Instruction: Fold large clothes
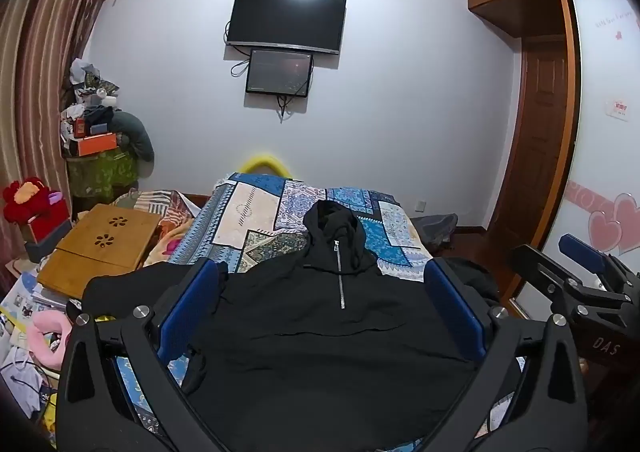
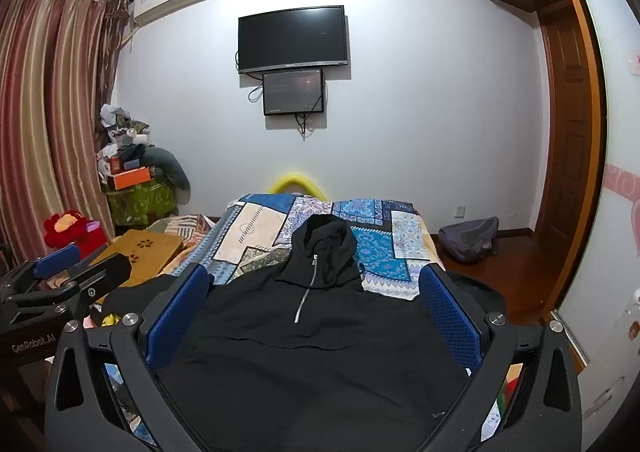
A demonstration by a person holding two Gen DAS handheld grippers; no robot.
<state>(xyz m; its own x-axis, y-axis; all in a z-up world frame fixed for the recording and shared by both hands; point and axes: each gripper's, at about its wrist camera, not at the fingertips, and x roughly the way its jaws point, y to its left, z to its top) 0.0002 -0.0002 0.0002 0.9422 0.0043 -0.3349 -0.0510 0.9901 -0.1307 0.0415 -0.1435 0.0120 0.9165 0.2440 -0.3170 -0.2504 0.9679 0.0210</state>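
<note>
both grippers' fingers (image 1: 188, 308) spread wide, seemingly above the flat black hoodie (image 1: 320, 332).

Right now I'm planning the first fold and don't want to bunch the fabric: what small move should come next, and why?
Probably bring the left gripper down onto the left sleeve to fold it inward. The black hoodie lies flat, front up, hood away from the cameras, on the patterned bedspread, not yet folded. Both grippers, the right gripper too, hover open and empty above it.
</note>
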